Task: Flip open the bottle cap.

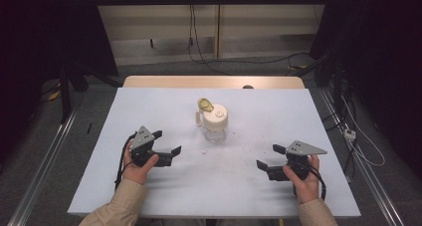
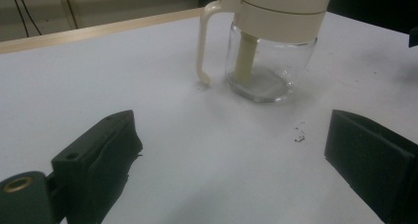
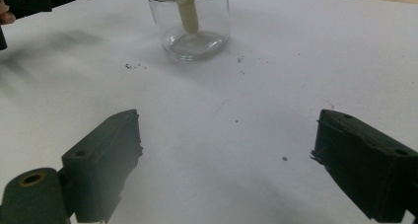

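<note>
The left gripper [image 1: 166, 142] and the right gripper [image 1: 265, 156] are held low over the white table [image 1: 99, 186], nearer the person than the glass jar [image 1: 215, 131], one to each side of it and both well apart from it. Both pairs of jaws are spread wide and nothing is held between them. In the left gripper view the jar [image 2: 268, 61] is seen ahead of the open jaws, right of the middle of the gap; in the right gripper view the jar [image 3: 190, 29] is seen ahead, left of the middle. The jar is stood upright, capped by a cream lid [image 1: 215, 115] with a cream handle [image 2: 203, 41] hanging down its side. Inside, a cream tube [image 2: 245, 56] is seen reaching toward the bottom, and the glass appears otherwise empty. Dark specks [image 2: 298, 135] are scattered on the table just before the jar.
</note>
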Motion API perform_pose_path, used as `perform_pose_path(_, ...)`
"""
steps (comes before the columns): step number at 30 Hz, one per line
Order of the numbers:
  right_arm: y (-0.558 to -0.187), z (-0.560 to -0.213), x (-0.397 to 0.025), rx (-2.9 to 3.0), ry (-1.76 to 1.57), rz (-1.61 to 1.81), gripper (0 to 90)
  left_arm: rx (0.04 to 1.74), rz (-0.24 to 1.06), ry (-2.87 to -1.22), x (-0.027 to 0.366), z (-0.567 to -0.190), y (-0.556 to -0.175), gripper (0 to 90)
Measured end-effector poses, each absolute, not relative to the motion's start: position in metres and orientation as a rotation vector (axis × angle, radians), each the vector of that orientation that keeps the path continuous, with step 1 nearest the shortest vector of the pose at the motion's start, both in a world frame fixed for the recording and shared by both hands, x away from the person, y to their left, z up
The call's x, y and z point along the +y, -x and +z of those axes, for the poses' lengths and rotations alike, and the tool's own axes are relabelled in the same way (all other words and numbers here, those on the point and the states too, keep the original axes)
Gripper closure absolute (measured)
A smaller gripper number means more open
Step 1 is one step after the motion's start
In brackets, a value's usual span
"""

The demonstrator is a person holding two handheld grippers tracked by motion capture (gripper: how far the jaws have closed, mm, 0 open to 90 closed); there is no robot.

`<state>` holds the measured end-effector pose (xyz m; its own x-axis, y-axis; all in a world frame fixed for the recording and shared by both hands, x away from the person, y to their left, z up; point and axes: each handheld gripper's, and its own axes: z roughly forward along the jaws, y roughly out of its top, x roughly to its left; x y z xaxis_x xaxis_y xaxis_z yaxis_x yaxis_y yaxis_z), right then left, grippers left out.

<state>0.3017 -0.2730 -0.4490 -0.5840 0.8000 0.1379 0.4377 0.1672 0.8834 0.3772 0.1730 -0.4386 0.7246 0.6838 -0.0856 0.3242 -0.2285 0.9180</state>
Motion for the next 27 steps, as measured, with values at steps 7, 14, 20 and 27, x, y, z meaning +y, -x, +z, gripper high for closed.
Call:
perform_pose_path(7, -0.296, -0.450, -0.277, 2.086, -1.186, 1.376, 9.7, 0.825, 0.393, -1.789, 0.193, -0.437, -0.374, 5.7)
perform_pose_path(14, -0.293, -0.451, -0.280, 2.079, -1.191, 1.378, 9.7, 0.835, 0.405, -1.793, 0.207, -0.436, -0.368, 5.7)
perform_pose_path(20, -0.291, -0.452, -0.282, 2.078, -1.194, 1.374, 9.7, 0.838, 0.416, -1.804, 0.220, -0.437, -0.362, 5.7)
perform_pose_path(27, -0.291, -0.452, -0.283, 2.079, -1.195, 1.370, 9.8, 0.839, 0.424, -1.832, 0.231, -0.441, -0.357, 5.7)
